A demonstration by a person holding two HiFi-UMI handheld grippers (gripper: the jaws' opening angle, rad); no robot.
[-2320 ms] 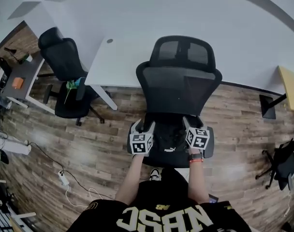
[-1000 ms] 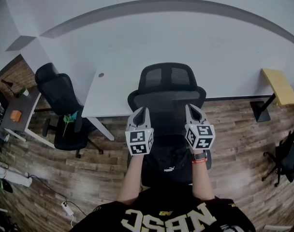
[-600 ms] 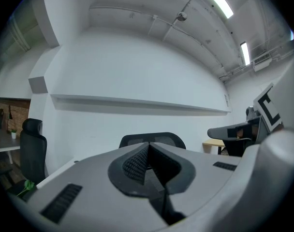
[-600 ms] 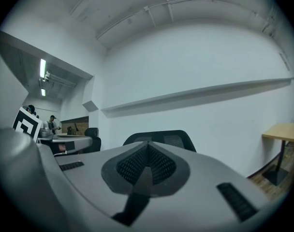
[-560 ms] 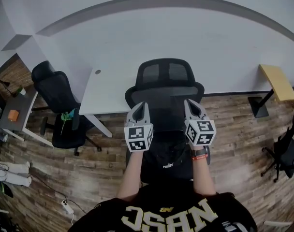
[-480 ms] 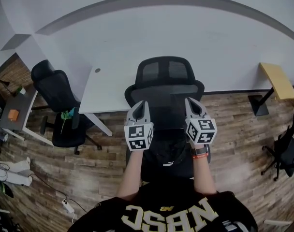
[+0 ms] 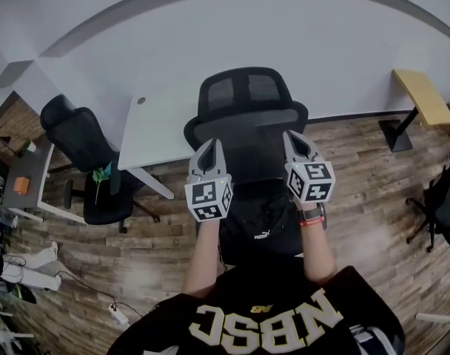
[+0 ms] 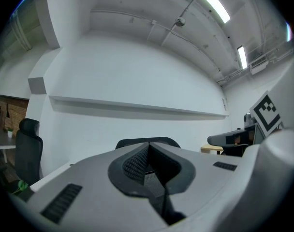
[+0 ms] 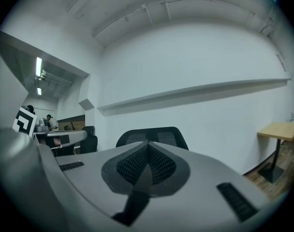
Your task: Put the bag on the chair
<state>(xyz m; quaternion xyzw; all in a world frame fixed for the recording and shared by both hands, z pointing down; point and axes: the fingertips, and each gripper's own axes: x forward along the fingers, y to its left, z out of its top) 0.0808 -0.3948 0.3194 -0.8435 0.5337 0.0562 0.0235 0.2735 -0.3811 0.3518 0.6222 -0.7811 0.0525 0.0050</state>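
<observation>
Small white "puma" wordmark on the black bag (image 7: 258,217), big white block letters on the person's black shirt (image 7: 232,302), upside down in the head view, seemingly "NBSC", tiny yellowish mark above them unreadable, letterless black-and-white square codes on left gripper (image 7: 208,144) and right gripper (image 7: 294,136) cubes.

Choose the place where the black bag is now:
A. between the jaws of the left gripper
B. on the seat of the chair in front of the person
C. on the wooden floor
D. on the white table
B: the black bag lies on the seat of the chair, while the left gripper and the right gripper hang above it, jaws shut on nothing.
</observation>
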